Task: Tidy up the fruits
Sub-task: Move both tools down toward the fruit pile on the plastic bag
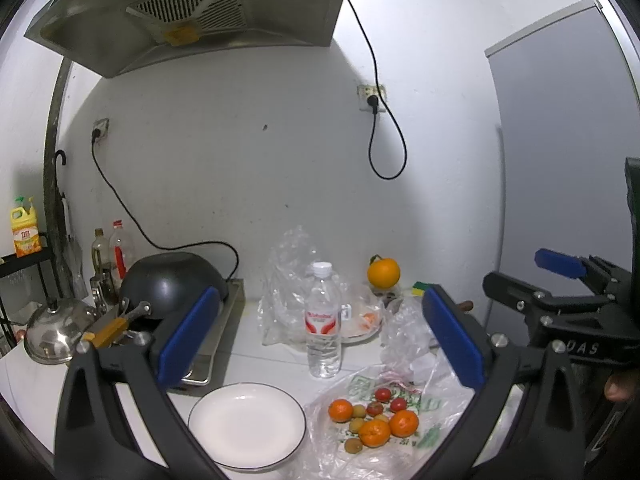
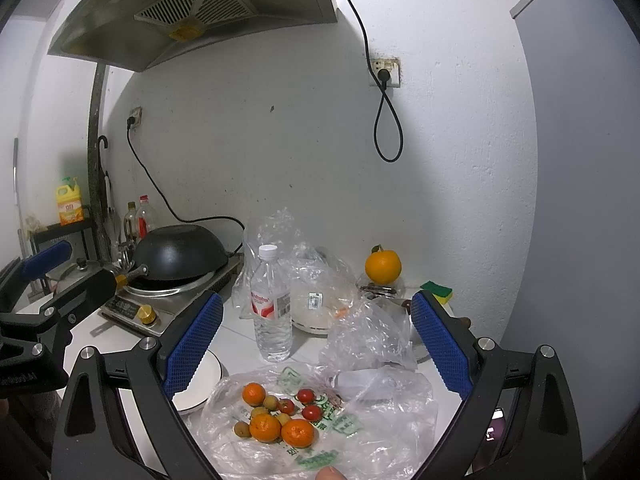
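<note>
A heap of small fruit lies on a flattened plastic bag (image 1: 400, 440) (image 2: 360, 432): three tangerines (image 1: 374, 433) (image 2: 265, 427), cherry tomatoes (image 1: 384, 394) (image 2: 311, 412) and pale longans (image 1: 353, 445) (image 2: 242, 429). An empty white plate (image 1: 247, 424) (image 2: 198, 384) sits left of the bag. A big orange (image 1: 383, 272) (image 2: 382, 266) stands at the back by the wall. My left gripper (image 1: 320, 336) hangs open above plate and fruit, holding nothing. My right gripper (image 2: 318, 340) is open over the fruit bag, also holding nothing; it shows at the right in the left wrist view (image 1: 560, 276).
A water bottle (image 1: 323, 320) (image 2: 272, 304) stands behind the fruit. Crumpled clear bags (image 1: 296, 276) (image 2: 368, 340) cover a dish behind it. A black wok (image 1: 172, 284) (image 2: 176, 254) sits on a cooker at left, with a steel lid (image 1: 56, 332), bottles and a sponge (image 2: 438, 291).
</note>
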`<state>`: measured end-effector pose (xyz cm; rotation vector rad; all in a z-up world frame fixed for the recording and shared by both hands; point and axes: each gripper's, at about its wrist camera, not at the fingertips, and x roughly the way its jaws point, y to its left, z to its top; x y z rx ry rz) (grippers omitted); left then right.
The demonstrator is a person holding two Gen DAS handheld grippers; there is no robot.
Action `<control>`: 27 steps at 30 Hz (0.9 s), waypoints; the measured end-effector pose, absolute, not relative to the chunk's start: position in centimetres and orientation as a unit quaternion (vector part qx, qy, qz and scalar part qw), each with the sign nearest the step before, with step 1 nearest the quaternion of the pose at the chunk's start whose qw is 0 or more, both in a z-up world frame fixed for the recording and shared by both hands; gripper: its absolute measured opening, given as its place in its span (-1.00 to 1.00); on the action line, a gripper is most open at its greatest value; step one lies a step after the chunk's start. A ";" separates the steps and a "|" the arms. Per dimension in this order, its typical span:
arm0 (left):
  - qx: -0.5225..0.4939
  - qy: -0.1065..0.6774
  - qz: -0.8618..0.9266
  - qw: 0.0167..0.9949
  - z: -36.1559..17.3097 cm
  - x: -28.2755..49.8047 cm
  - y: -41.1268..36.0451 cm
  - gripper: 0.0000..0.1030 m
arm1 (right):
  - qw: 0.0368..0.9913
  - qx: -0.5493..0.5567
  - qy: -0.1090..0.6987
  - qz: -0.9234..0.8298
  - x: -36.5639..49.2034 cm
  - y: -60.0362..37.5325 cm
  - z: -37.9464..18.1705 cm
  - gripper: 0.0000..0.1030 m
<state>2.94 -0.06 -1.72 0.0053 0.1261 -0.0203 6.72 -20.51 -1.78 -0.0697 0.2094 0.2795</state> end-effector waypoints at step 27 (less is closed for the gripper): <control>0.094 0.211 -0.011 0.973 -10.6 9.3 -4.9 0.99 | 0.953 -0.042 0.245 0.172 12.7 -22.2 -11.5 0.87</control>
